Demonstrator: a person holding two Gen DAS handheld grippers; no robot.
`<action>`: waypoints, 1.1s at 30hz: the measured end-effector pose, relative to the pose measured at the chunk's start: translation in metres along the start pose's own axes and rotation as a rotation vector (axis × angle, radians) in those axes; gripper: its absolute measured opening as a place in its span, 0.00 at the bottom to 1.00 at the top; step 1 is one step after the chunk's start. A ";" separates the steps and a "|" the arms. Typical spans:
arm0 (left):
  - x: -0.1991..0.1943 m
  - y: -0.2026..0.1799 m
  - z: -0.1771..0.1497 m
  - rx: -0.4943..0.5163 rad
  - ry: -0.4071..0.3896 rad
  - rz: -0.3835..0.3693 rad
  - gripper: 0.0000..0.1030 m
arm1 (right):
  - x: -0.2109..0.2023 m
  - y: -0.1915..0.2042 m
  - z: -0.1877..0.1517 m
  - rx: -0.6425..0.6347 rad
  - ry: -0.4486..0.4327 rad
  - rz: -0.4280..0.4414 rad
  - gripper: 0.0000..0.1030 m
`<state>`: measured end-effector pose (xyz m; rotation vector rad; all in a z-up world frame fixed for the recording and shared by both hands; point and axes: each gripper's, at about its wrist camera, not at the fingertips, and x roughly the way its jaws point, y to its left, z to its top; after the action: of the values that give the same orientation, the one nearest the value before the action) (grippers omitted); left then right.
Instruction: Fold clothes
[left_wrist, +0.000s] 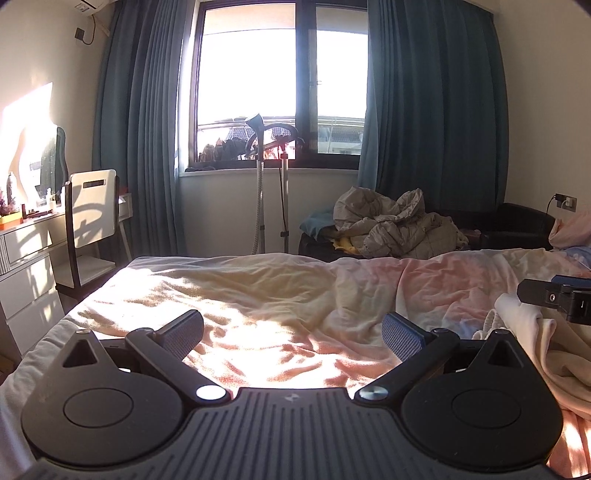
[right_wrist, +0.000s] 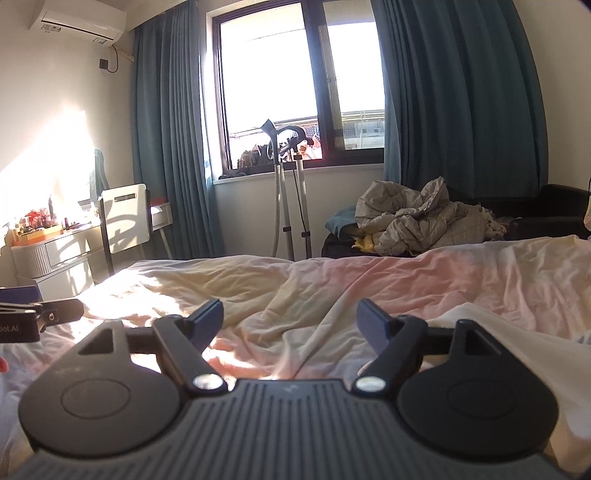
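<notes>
Both grippers, left (left_wrist: 291, 332) and right (right_wrist: 291, 323), hover released above the bed (left_wrist: 258, 295), so a careless pinch could snag its sheet instead of the cream garment (left_wrist: 524, 325).

Bed (left_wrist: 110, 295) under rumpled pastel sheet (left_wrist: 280, 295), cream garment (left_wrist: 524, 332) atop.

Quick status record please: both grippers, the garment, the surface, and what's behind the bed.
left gripper: open, empty, over the bedsheet
right gripper: open, empty
garment: cream garment, rumpled, unfolded, to the right of the left gripper
surface: bed with wrinkled pink-yellow sheet, sunlit on the left
behind bed: grey quilted jacket heaped on dark sofa; garment steamer by window
</notes>
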<state>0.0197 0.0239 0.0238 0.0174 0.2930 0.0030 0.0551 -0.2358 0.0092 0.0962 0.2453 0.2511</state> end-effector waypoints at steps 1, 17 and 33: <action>0.000 -0.001 0.000 0.001 0.000 -0.001 1.00 | -0.001 0.000 0.000 0.002 -0.006 0.002 0.83; 0.001 -0.006 -0.001 0.016 0.000 0.005 1.00 | 0.004 -0.001 -0.002 0.020 0.014 -0.014 1.00; 0.003 -0.011 -0.006 0.022 0.012 0.008 1.00 | 0.008 0.003 -0.009 0.009 0.044 -0.002 1.00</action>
<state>0.0208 0.0131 0.0172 0.0404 0.3054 0.0075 0.0599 -0.2305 -0.0010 0.0997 0.2904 0.2504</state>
